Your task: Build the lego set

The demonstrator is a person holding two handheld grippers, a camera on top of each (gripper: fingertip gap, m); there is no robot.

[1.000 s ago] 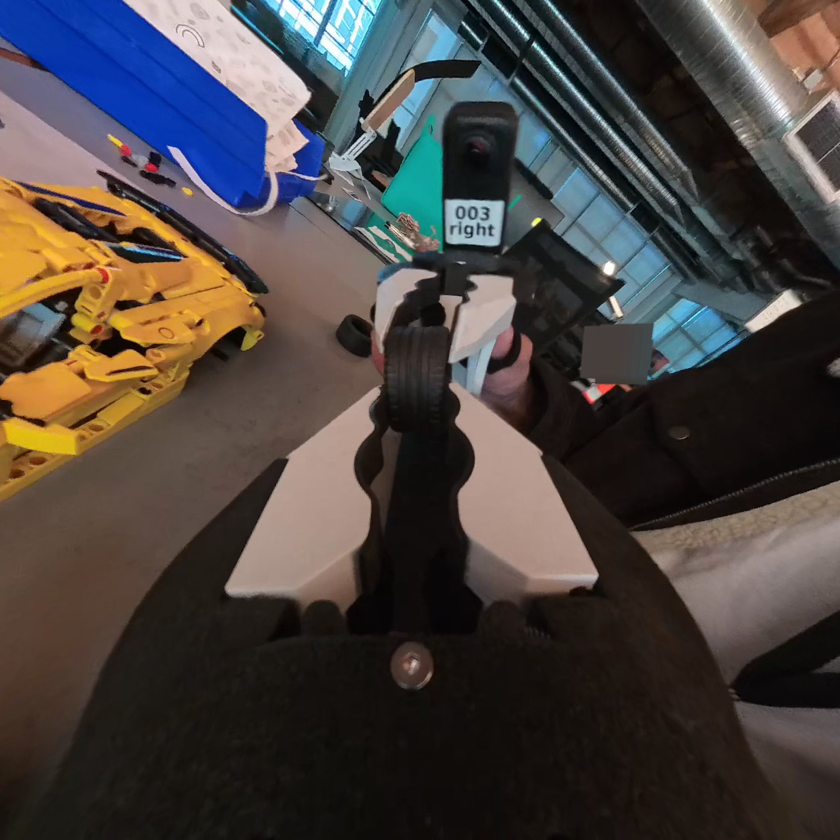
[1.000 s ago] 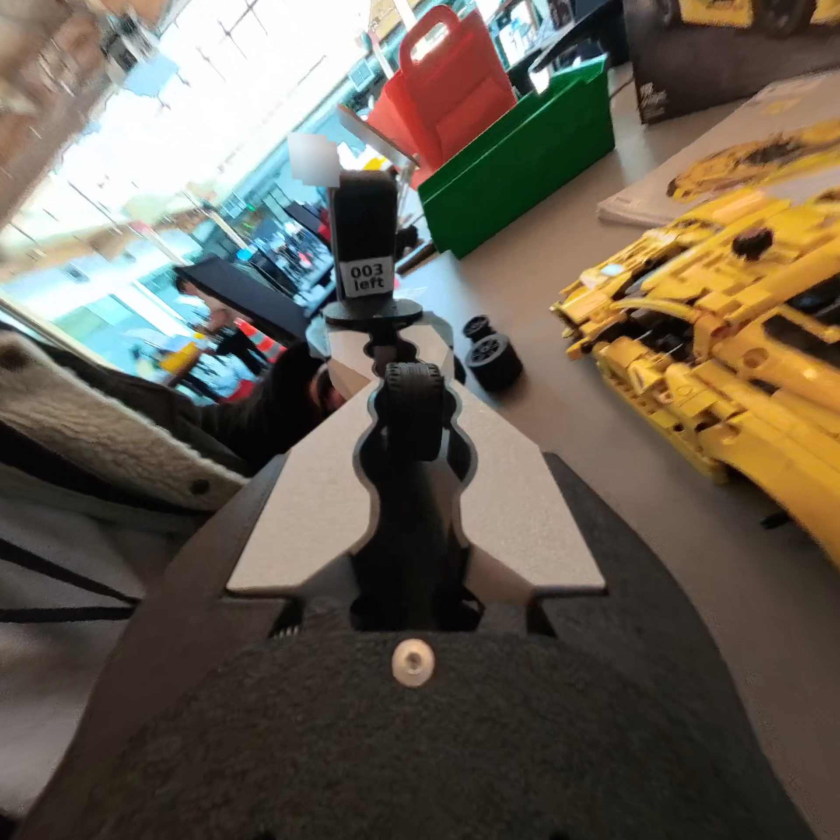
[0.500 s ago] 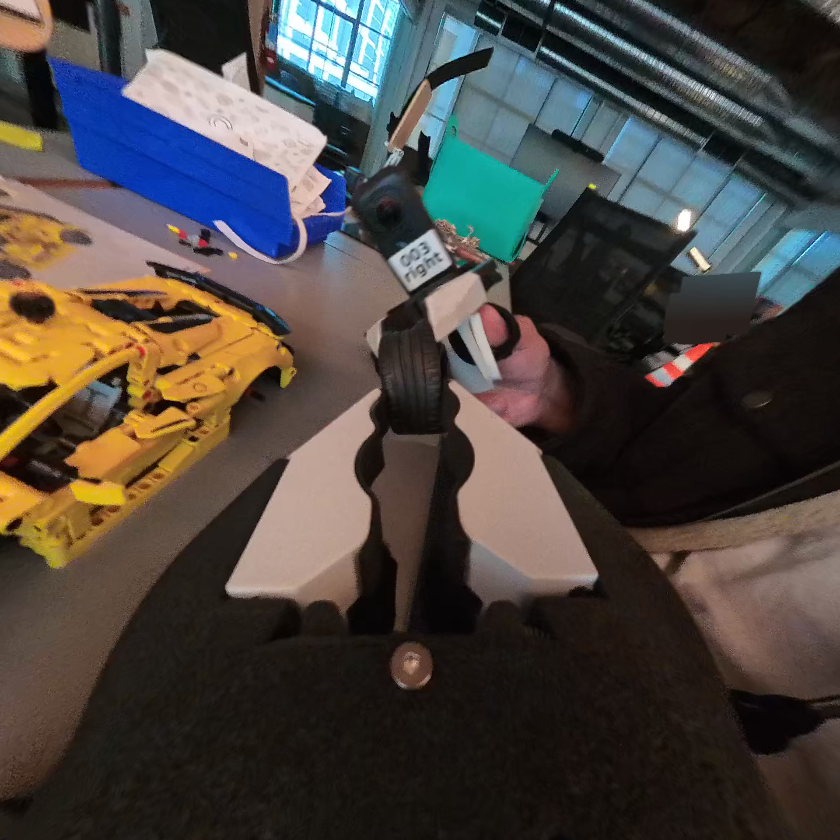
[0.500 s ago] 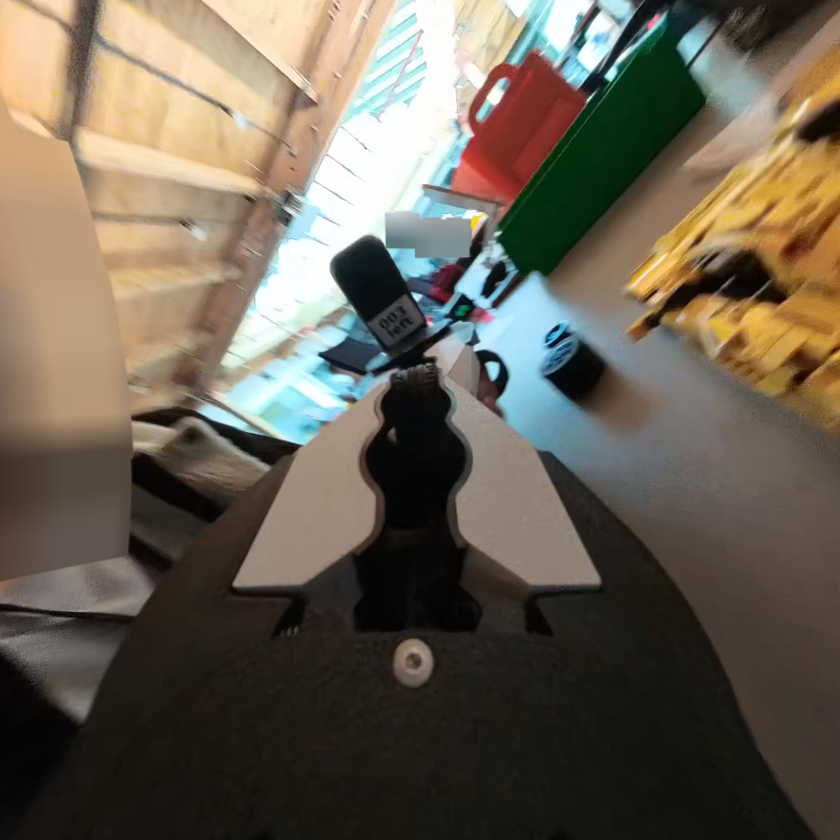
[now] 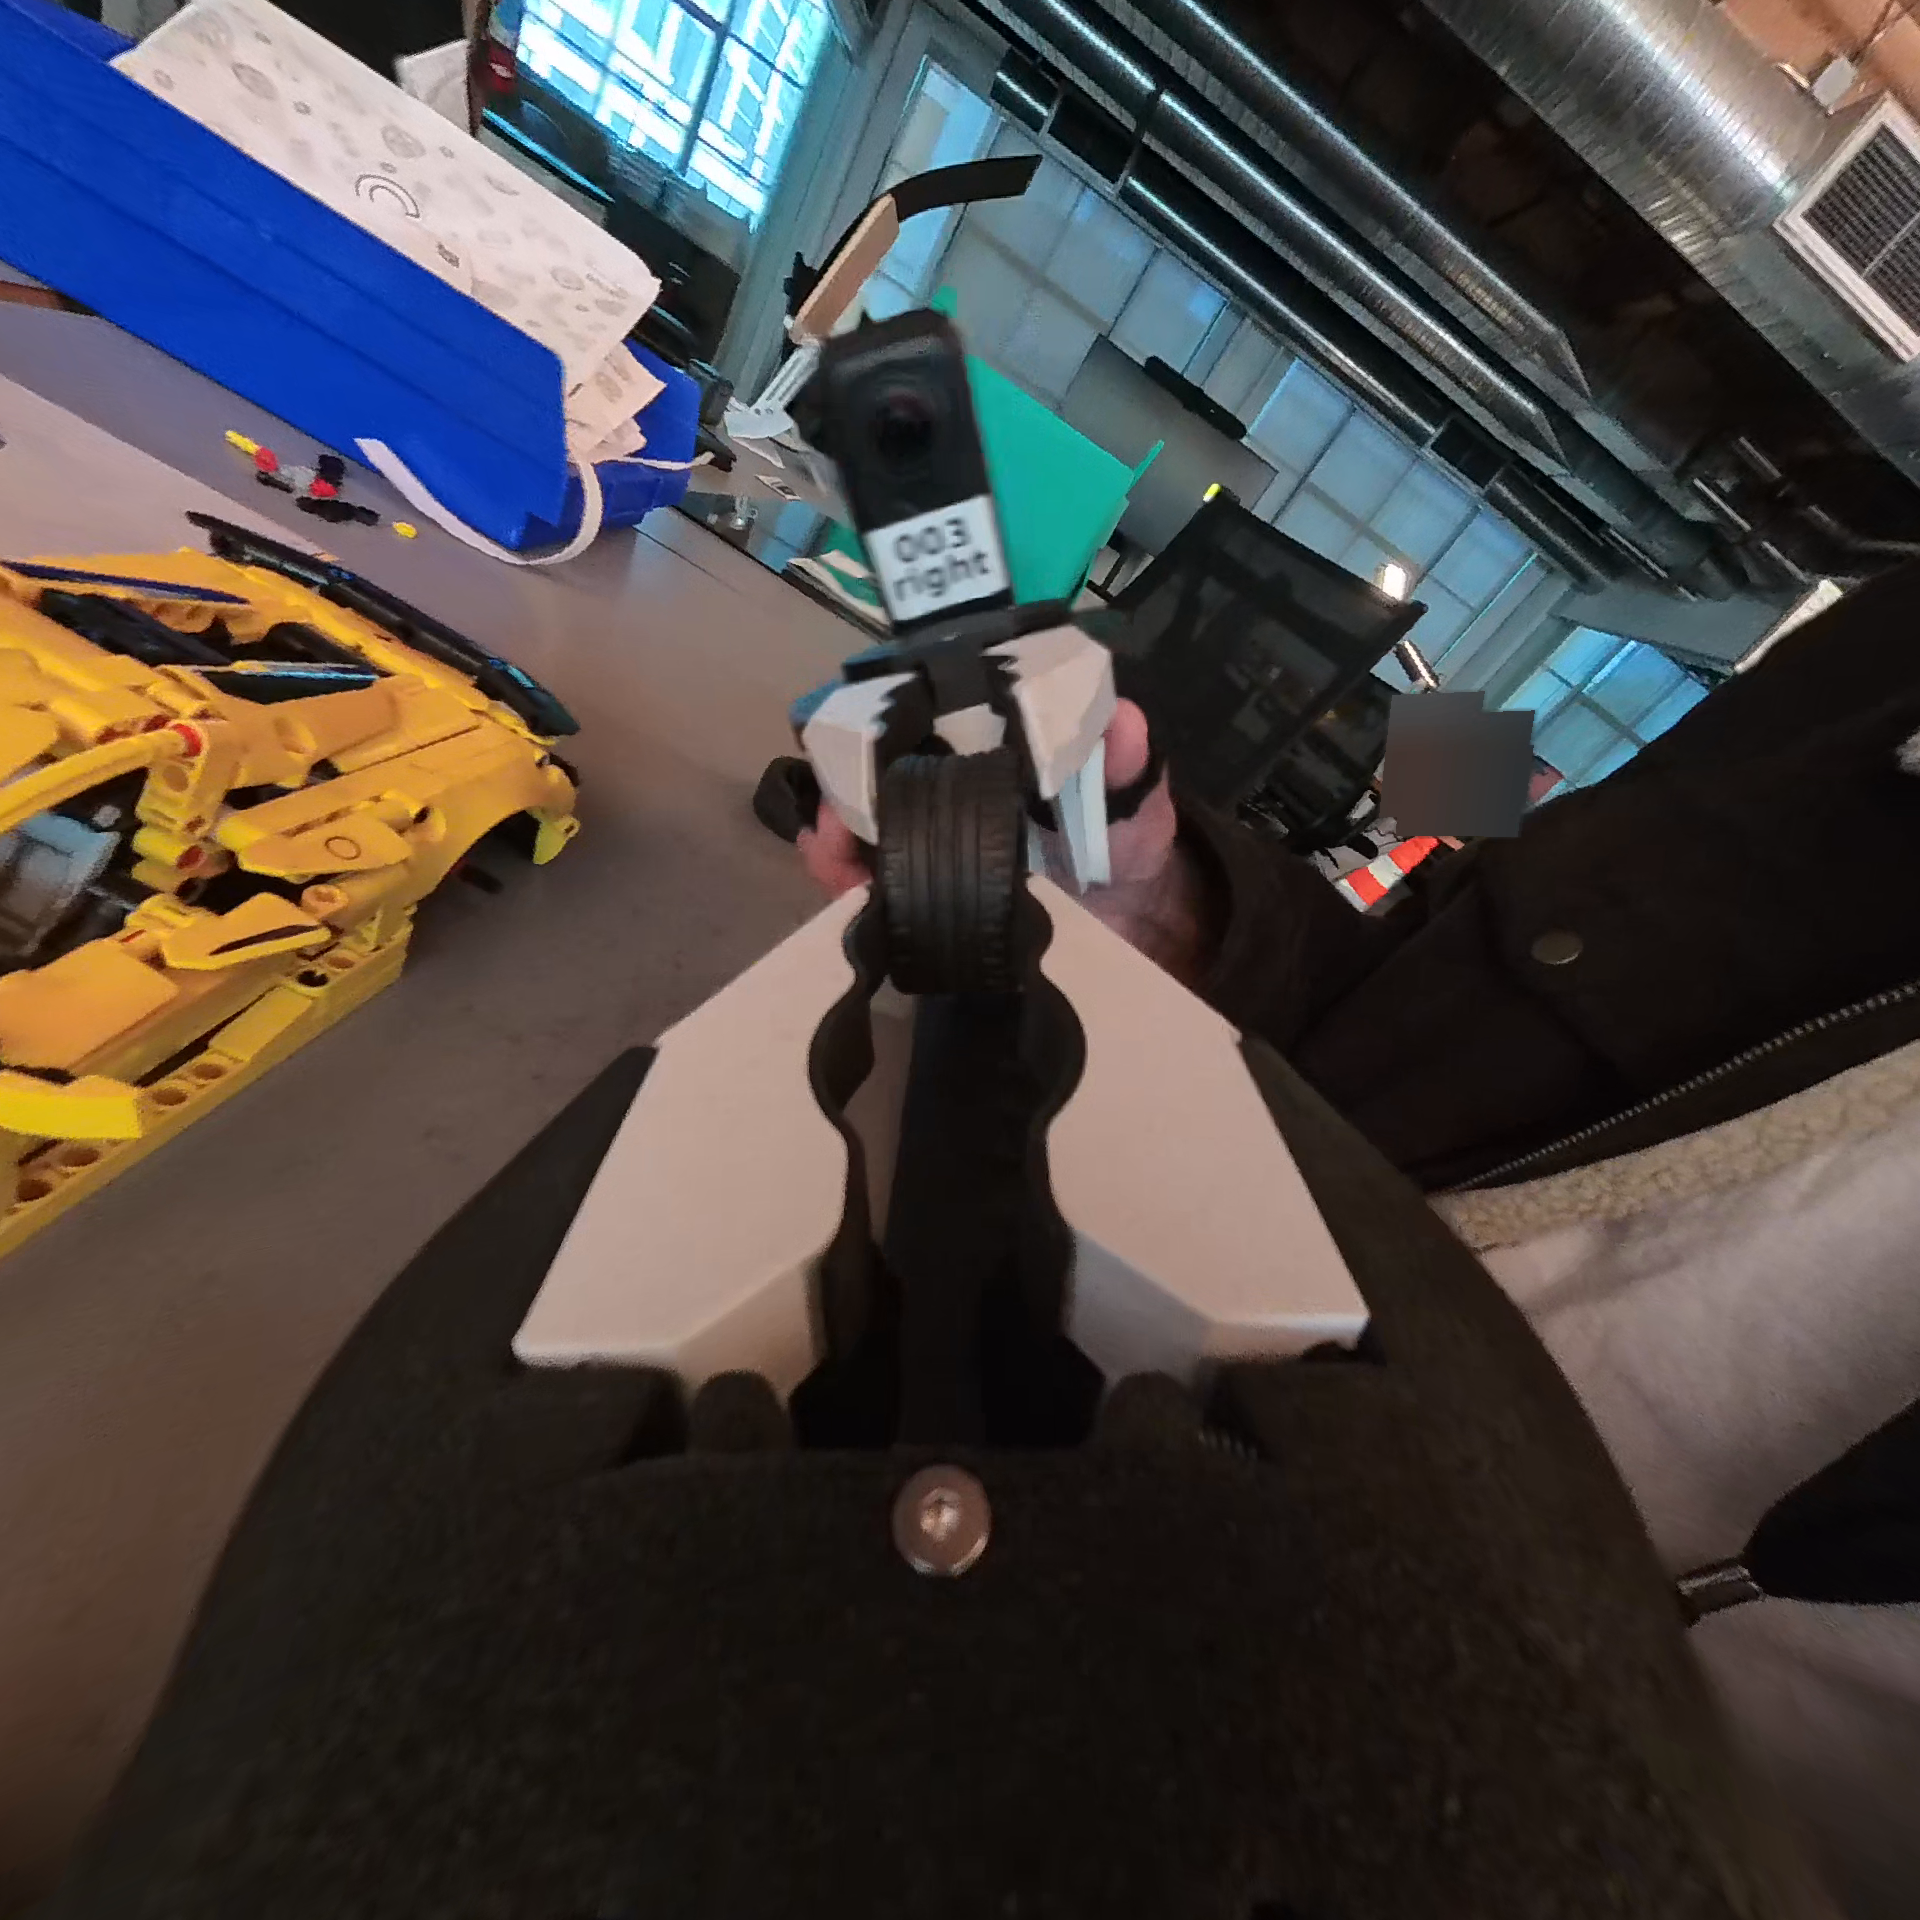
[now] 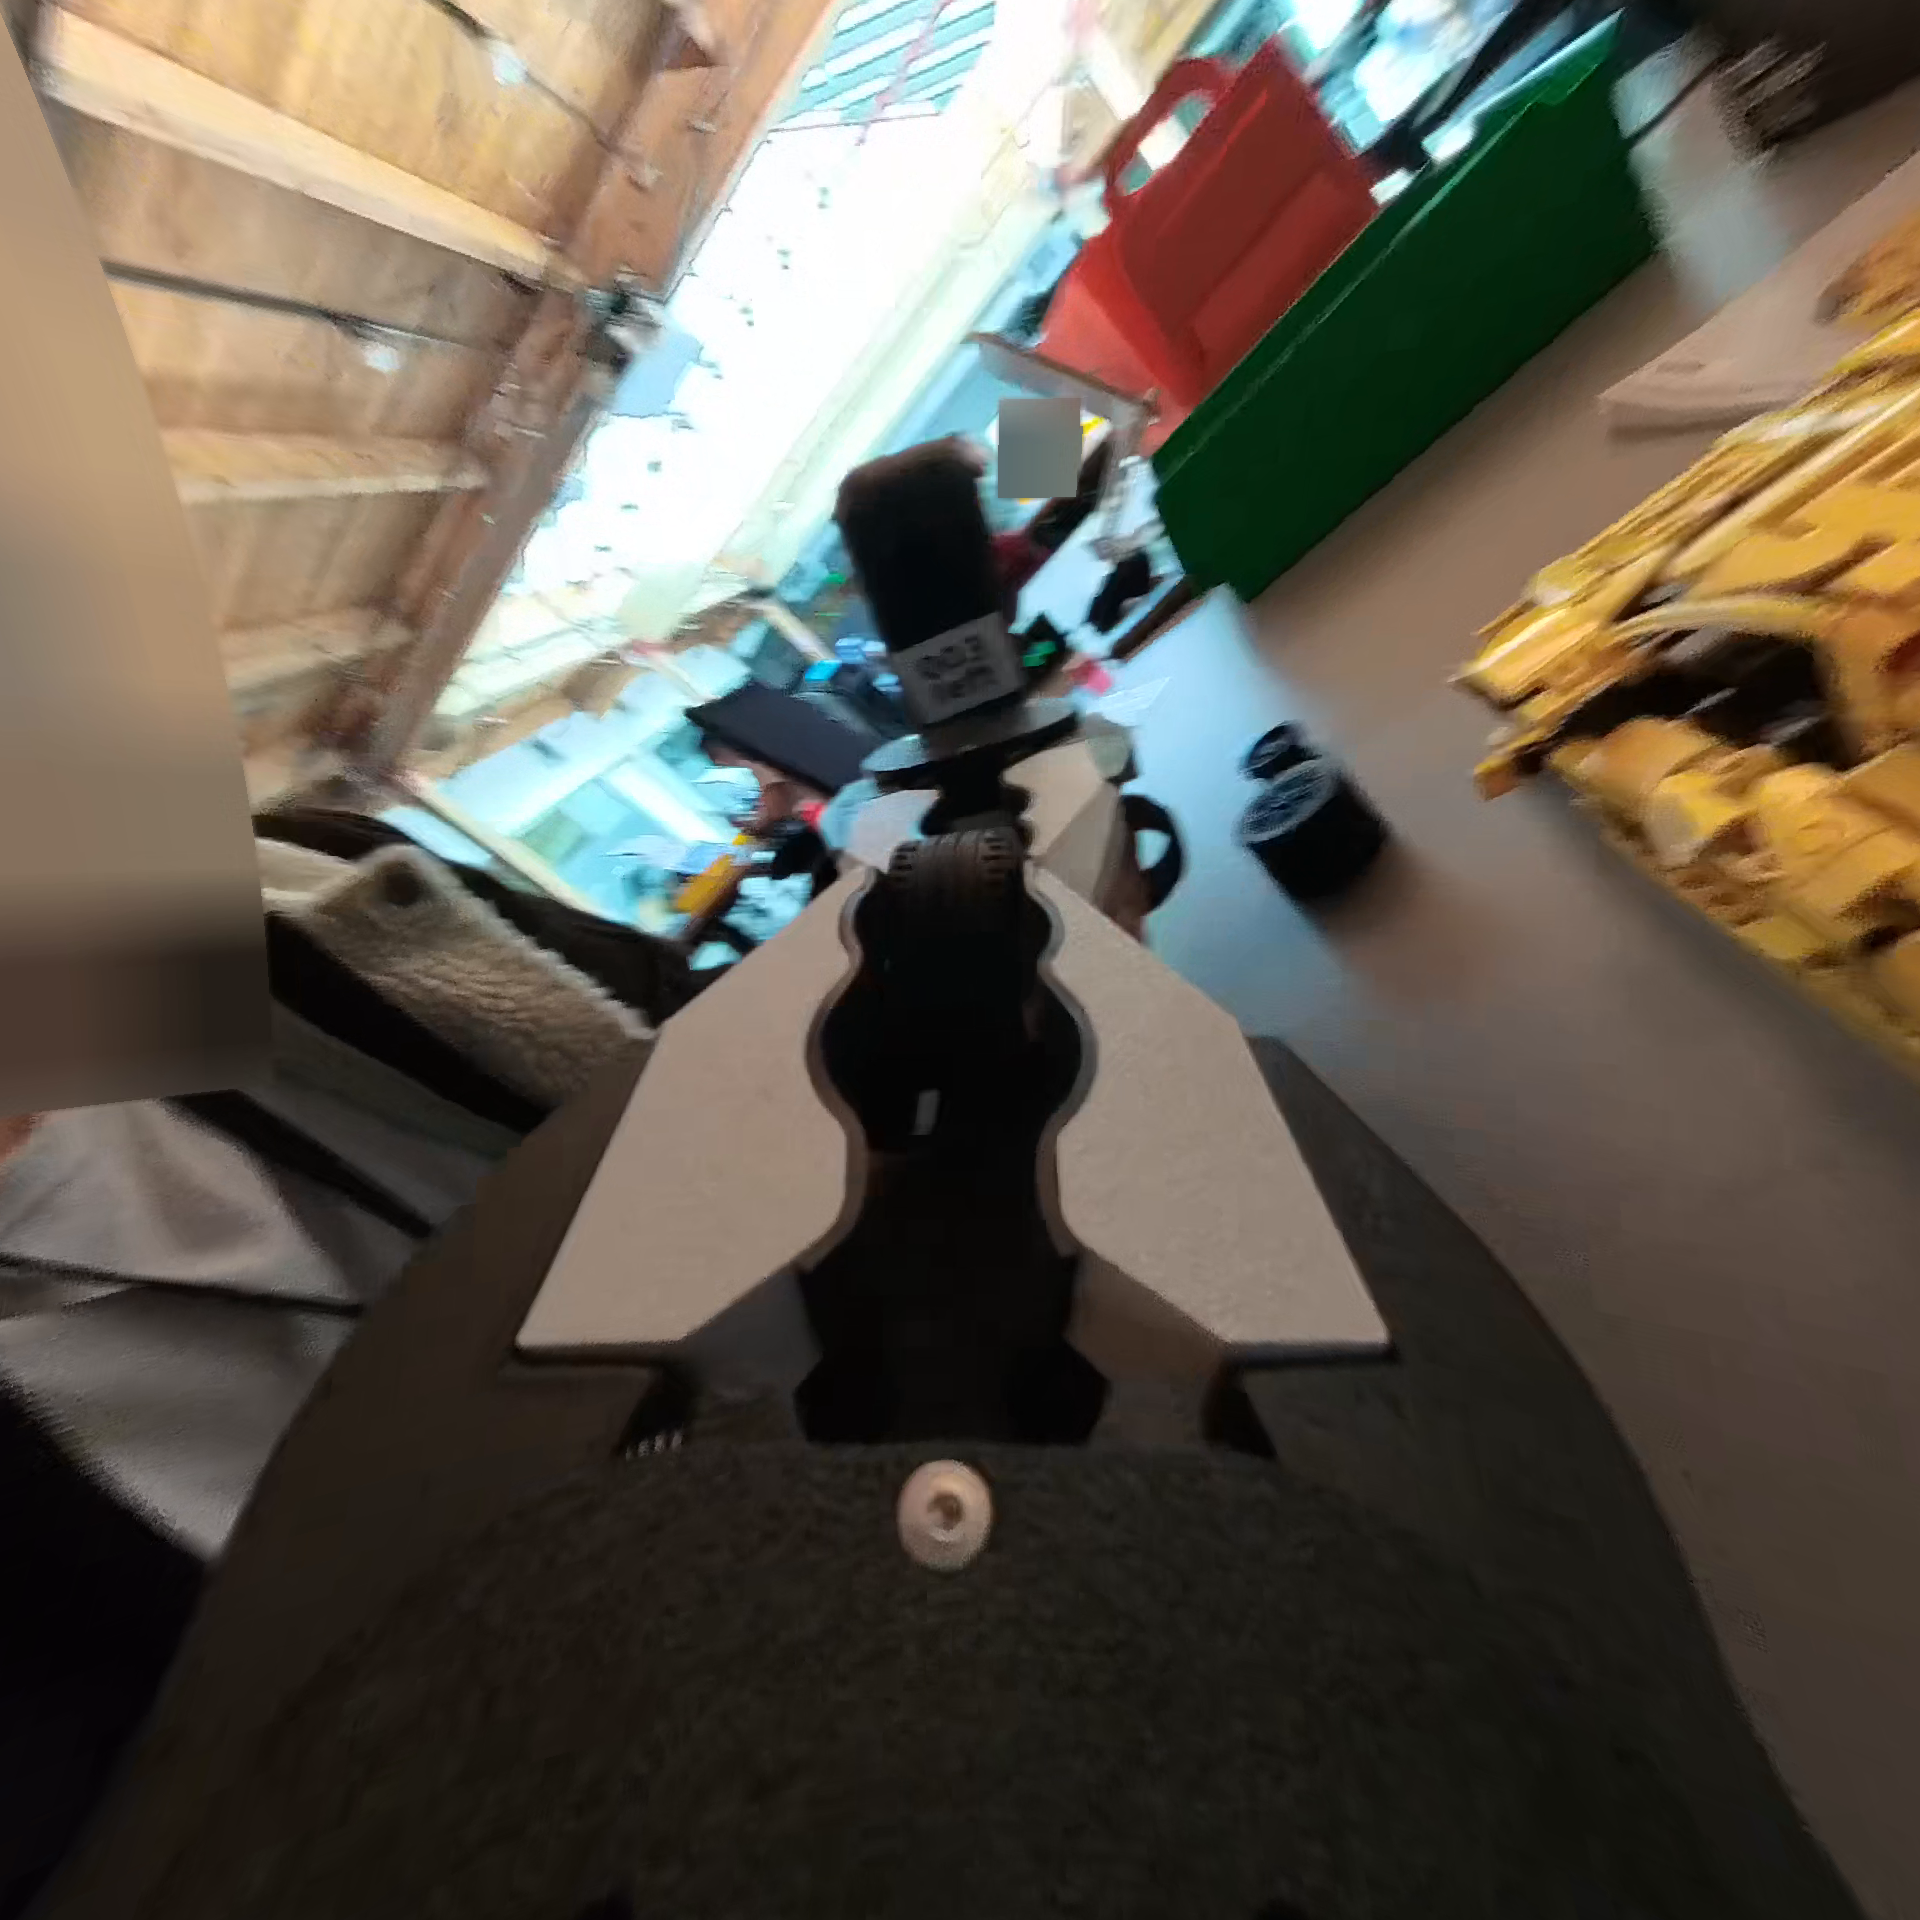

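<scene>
The left gripper (image 5: 951, 925) is clamped on a black rubber tyre (image 5: 951, 878), which stands upright between its white fingertips, tread facing the camera. Straight ahead of it the right gripper (image 5: 951, 748) faces back, its white fingers (image 5: 1065, 717) closed against the far side of the same tyre, so the two grippers meet tip to tip. A hand (image 5: 1138, 821) wraps the right gripper's handle, with a dark jacket sleeve (image 5: 1558, 935) running off to the right.

From the right wrist view, the right gripper (image 6: 956, 883) grips the tyre (image 6: 956, 862) at its tips, and the left gripper (image 6: 971, 805) sits just beyond, touching the tyre from the other side; this view is blurred.

To the left of the left gripper, well apart from it, the yellow lego car (image 5: 239, 790) lies on the grey table (image 5: 644, 644). Beyond the car are a few small loose pieces (image 5: 301, 483) and a blue bin (image 5: 312, 301) with white paper on it. In the right wrist view the car (image 6: 1745, 748) is off to the right, two loose black wheels (image 6: 1309, 816) rest on the table (image 6: 1455, 1039) between gripper and car, and farther back stand a green bin (image 6: 1403, 343) and a red bag (image 6: 1216, 208).
</scene>
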